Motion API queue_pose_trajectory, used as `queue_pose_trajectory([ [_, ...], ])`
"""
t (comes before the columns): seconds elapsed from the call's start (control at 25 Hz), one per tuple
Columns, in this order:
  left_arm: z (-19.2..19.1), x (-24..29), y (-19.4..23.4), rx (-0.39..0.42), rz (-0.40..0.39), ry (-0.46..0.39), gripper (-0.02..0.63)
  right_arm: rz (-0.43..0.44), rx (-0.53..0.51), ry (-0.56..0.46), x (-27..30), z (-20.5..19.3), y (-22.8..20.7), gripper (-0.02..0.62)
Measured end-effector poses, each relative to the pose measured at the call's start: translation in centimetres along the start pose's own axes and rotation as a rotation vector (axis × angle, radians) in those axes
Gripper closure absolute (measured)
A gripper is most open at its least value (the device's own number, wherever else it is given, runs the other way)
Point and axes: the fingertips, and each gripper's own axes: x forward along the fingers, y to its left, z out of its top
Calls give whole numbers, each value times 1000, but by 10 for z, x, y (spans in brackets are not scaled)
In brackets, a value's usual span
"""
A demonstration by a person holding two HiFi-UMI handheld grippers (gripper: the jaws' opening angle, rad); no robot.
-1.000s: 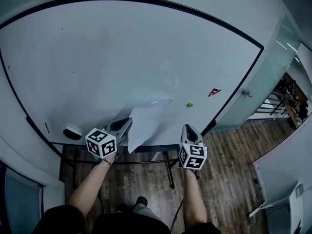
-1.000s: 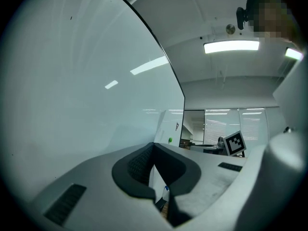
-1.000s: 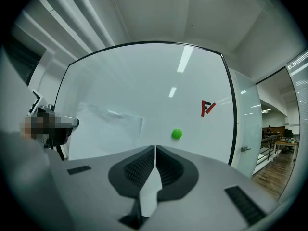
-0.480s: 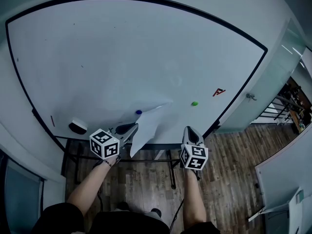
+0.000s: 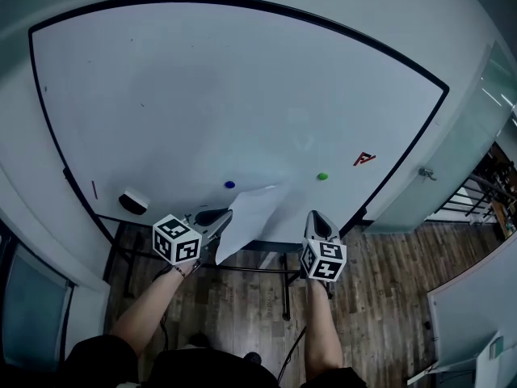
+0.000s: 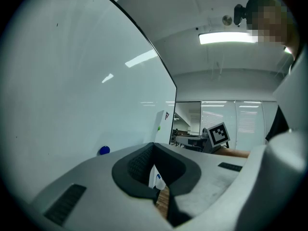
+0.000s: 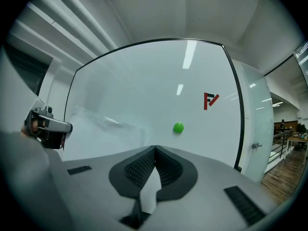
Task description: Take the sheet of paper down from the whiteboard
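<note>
Left tongs (image 5: 224, 215) pinch paper (image 5: 252, 218), long axis slanting up-right; right tongs (image 5: 317, 217) clenched empty.

The black-framed whiteboard (image 5: 202, 95) carries a green magnet (image 5: 322, 176) low on its face. A blue magnet (image 5: 229, 185) sticks well left of the green magnet, a red logo (image 5: 364, 159) sits just up-right of it, and an eraser (image 5: 134, 202) rests far left of it, at the board's bottom edge.

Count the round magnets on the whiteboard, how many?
2. A blue magnet sits just left of the paper; a green magnet sits to its right. The paper may hide more.
</note>
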Motion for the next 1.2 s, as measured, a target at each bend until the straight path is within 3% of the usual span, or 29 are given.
queue_pose_trajectory([
  [0.6, -5, 20, -36, -1, 77, -6, 586, 64, -20, 11, -15, -4, -41, 571],
  [1.2, -5, 17, -41, -1, 119, -10, 586, 91, -30, 22, -15, -8, -49, 571],
])
